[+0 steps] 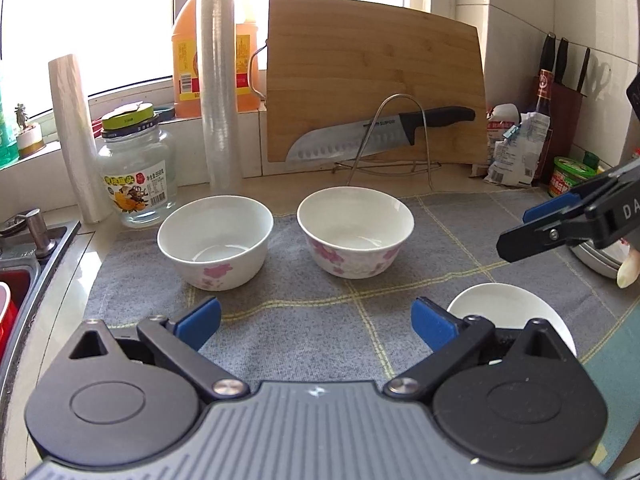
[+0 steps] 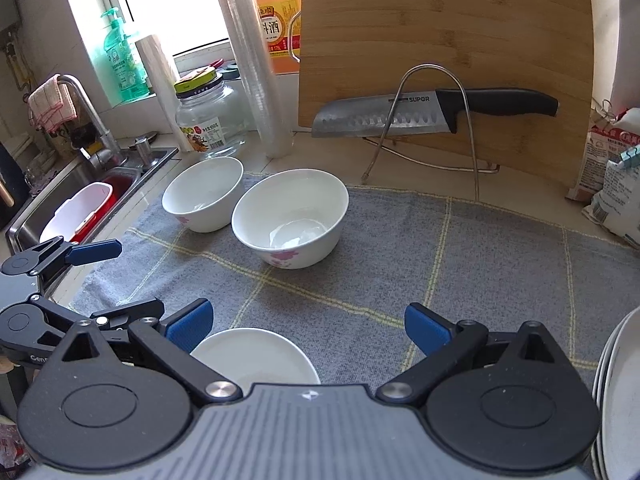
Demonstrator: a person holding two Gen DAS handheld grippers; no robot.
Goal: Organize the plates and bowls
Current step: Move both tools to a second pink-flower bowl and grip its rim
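Left gripper (image 1: 316, 322), blue-padded, jaws spread wide apart and holding nothing, poised over a grey checked cloth mat (image 1: 304, 320) on a kitchen counter. Right gripper (image 2: 308, 326), same build, jaws likewise wide apart and empty, over the same mat.

Just beyond the right gripper's left pad, a small white shallow dish (image 2: 256, 356), partly hidden under the gripper body; same dish at the left gripper's right pad in the left wrist view. Farther out, side by side near the mat's back edge and close but apart, two white ceramic bowls with pink flower print: left bowl (image 1: 216, 240) nearer the sink, right bowl (image 1: 355, 230) toward the middle, both upright. At the far right edge of the right wrist view, a stack of white plates (image 2: 618, 392), only partly in frame.

Behind the bowls, a clear glass jar with green lid (image 1: 138, 172), an upright roll of cling film (image 1: 218, 84), and a bamboo cutting board (image 1: 372, 76) leaning against the wall, with a black-handled kitchen knife (image 1: 380, 136) resting on a wire rack (image 1: 394, 140) before it. To the left, a steel sink (image 2: 84, 184).
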